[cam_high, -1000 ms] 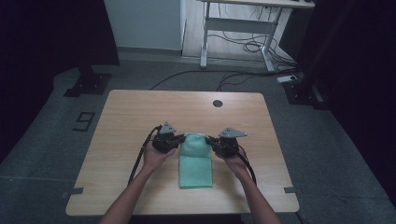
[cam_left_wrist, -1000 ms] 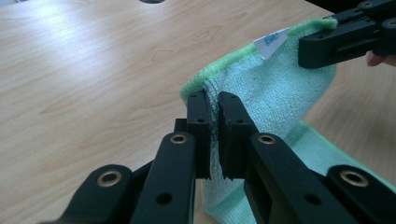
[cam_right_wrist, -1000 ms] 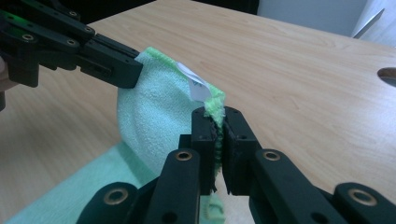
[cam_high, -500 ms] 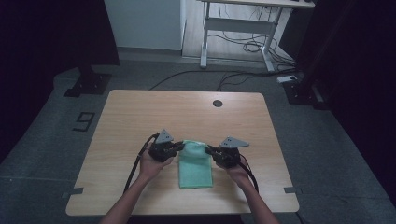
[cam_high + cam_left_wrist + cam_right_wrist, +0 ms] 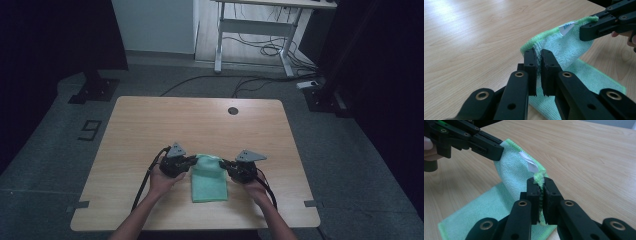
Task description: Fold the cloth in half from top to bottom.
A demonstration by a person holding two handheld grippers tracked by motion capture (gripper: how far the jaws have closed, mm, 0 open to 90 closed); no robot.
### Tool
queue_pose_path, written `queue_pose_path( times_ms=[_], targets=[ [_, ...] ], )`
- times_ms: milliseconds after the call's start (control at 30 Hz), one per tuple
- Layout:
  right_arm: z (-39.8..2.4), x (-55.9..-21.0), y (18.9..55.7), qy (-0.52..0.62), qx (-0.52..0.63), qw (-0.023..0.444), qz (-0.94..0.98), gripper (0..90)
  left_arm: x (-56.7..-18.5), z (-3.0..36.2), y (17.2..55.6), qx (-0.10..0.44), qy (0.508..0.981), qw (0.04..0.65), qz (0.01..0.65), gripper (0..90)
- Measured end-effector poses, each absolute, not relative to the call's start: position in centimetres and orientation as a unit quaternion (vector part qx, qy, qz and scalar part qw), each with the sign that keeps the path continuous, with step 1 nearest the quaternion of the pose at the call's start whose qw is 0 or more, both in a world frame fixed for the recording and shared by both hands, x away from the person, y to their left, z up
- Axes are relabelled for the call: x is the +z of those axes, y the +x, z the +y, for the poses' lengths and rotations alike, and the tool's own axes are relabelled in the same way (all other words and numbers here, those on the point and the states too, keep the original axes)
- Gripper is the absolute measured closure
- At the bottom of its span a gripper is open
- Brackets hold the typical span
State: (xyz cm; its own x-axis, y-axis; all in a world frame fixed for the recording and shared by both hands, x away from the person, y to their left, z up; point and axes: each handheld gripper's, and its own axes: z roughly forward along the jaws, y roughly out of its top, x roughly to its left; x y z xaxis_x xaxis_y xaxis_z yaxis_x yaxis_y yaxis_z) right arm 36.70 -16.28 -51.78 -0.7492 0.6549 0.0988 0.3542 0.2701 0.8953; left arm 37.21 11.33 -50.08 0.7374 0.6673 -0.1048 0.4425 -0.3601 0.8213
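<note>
A light green microfibre cloth [image 5: 209, 181] lies on the wooden table [image 5: 150, 125] near its front edge. Its far edge is lifted and curled over toward the person. My left gripper [image 5: 192, 161] is shut on the cloth's far left corner; its pads pinch the green hem [image 5: 538, 53]. My right gripper [image 5: 223, 164] is shut on the far right corner [image 5: 542, 181], beside a white label [image 5: 529, 162]. The two grippers face each other across the raised edge. The cloth's near part [image 5: 481, 212] rests flat on the table.
A dark round grommet hole [image 5: 232, 110] sits near the table's far edge. Bare wood spreads to the left, right and back of the cloth. On the floor are a "9" mark [image 5: 90, 130], cables and a white desk frame [image 5: 250, 45].
Both hands have drawn back toward the person, carrying the cloth's far edge with them. The cloth looks shorter and its far edge is folded over more.
</note>
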Motion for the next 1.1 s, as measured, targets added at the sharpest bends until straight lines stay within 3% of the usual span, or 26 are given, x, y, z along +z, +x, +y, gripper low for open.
queue_pose_path(
  times_ms=[567,1100],
  targets=[
    [-16.5,-51.8,35.7,0.317,0.517,0.142,0.782,84.8,-50.3,11.3,35.9,0.114,0.812,0.455,0.346,84.3],
    [-17.5,-53.3,31.7,0.297,0.515,0.110,0.797,81.3,-52.3,11.2,30.2,0.103,0.827,0.454,0.314,81.7]
  ],
)
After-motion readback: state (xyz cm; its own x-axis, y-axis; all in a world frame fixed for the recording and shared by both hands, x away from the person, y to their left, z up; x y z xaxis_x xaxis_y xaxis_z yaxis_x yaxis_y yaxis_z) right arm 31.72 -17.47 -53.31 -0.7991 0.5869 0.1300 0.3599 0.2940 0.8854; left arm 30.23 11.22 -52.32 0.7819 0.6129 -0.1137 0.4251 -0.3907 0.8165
